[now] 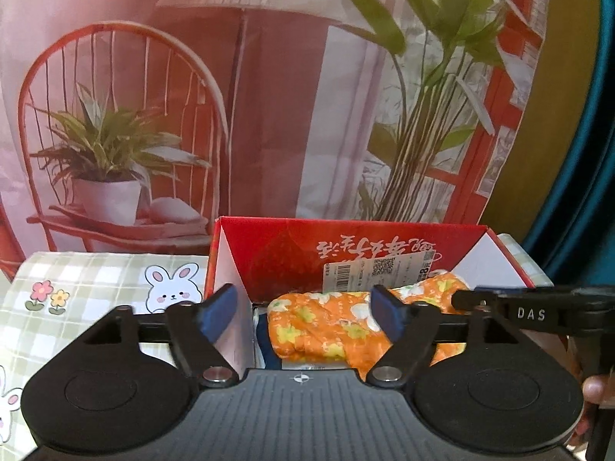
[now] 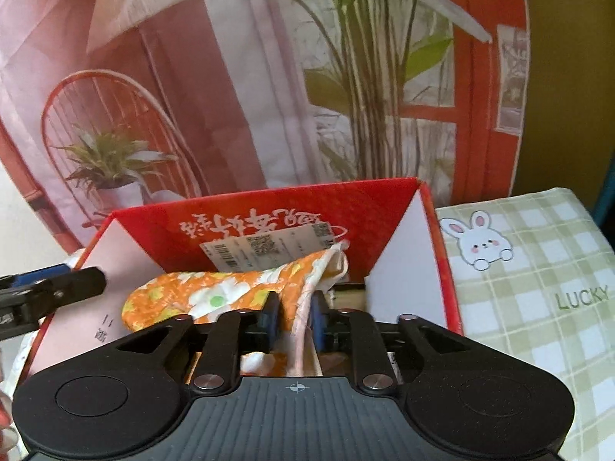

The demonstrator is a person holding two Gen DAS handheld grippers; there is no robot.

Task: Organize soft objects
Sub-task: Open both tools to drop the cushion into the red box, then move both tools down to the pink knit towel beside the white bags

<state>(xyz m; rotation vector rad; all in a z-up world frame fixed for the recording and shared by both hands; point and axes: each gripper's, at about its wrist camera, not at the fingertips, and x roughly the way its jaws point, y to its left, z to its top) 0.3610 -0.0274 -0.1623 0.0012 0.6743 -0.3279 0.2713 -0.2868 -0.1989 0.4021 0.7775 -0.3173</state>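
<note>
An orange floral cloth (image 1: 319,326) (image 2: 200,292) lies crumpled inside an open red cardboard box (image 1: 288,261) (image 2: 269,207). My left gripper (image 1: 303,313) hangs over the box's left part, jaws wide open. The cloth lies below and between its blue pads, apart from them. My right gripper (image 2: 295,322) is at the cloth's right end. Its jaws stand a little apart, with a loose fold of the cloth's pale edge hanging between the pads. One black finger (image 1: 530,313) of the right gripper reaches in from the right. A left-gripper finger (image 2: 50,288) shows at the left.
The box stands on a green checked tablecloth (image 1: 96,280) (image 2: 538,269) printed with rabbits. A printed backdrop (image 1: 269,115) of a chair and plants hangs right behind the box. Something blue and white (image 1: 269,349) lies under the cloth. White box flaps (image 1: 230,307) (image 2: 403,261) slope inward.
</note>
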